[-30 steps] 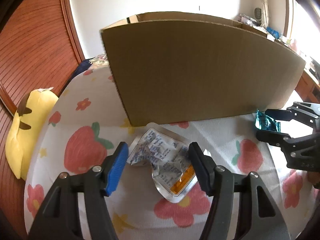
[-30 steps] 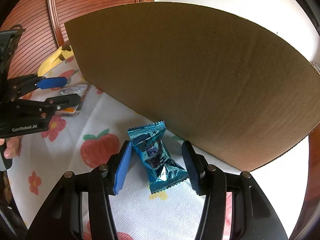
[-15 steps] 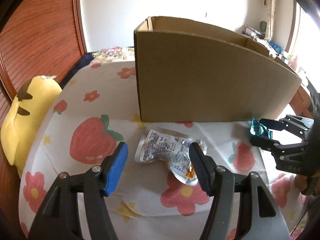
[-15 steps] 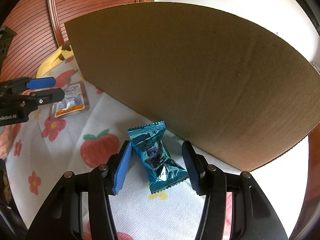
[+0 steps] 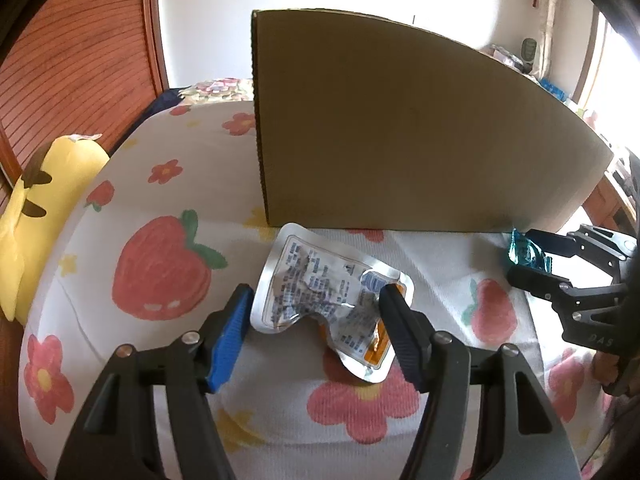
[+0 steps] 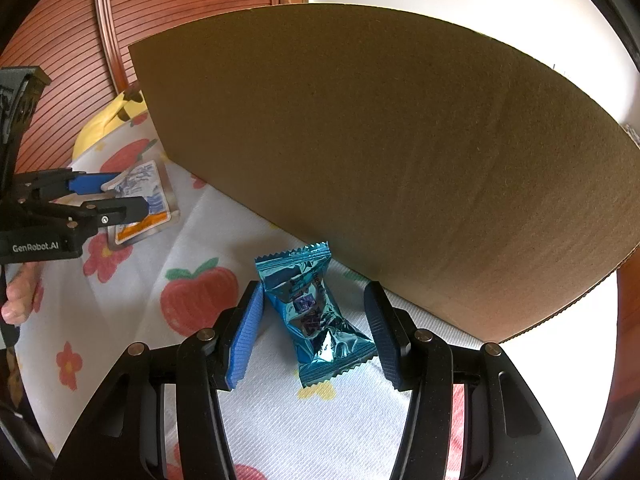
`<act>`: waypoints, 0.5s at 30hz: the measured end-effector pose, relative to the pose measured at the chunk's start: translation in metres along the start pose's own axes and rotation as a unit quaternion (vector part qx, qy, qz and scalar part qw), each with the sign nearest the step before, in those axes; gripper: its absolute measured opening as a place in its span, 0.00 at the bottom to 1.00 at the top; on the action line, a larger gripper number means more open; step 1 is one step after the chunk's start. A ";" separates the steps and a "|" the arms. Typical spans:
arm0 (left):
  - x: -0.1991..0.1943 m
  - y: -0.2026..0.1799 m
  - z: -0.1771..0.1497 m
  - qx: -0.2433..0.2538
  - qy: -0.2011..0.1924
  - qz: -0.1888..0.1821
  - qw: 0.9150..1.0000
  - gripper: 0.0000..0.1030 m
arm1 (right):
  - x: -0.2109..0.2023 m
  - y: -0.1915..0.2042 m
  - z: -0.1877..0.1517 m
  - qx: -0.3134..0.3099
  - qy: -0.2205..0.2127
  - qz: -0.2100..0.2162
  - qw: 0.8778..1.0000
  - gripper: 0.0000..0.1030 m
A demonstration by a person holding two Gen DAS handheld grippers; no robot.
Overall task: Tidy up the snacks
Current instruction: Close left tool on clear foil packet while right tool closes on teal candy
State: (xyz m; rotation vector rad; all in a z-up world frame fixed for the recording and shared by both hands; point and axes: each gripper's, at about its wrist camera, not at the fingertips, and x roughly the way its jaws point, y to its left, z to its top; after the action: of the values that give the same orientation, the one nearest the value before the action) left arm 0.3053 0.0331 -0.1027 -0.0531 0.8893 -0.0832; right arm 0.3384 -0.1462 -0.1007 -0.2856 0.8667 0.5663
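So my left claw [image 5: 316, 320] straddles a flat foil pouch [image 5: 320, 296] lying on the tablecloth [image 5: 160, 200], just in front of the cardboard box [image 5: 400, 140]. Off to the right, my right claw [image 6: 316, 324] brackets a candy packet [image 6: 316, 312], also right before the box. A plush toy [image 5: 36, 208] sits far left at the cloth's edge.

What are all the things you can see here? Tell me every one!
Box: one, brown cardboard, standing at the back of the cloth.
Pouch: one, silver with orange, between the left gripper's fingers.
Candy: one, shiny blue, between the right gripper's fingers.
Cloth: one, white with strawberries and flowers, under everything.
Plush: one, yellow, at the cloth's left edge.
Left gripper: black, open.
Right gripper: black, open.
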 end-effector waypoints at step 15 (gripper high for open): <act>-0.020 -0.011 -0.011 0.037 -0.012 -0.020 0.999 0.48 | 0.000 0.000 0.000 0.001 0.001 0.000 1.000 0.51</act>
State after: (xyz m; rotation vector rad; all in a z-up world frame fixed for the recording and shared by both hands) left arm 0.2838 0.0238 -0.0934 -0.0035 0.8599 -0.1532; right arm 0.3386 -0.1466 -0.1007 -0.2846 0.8681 0.5664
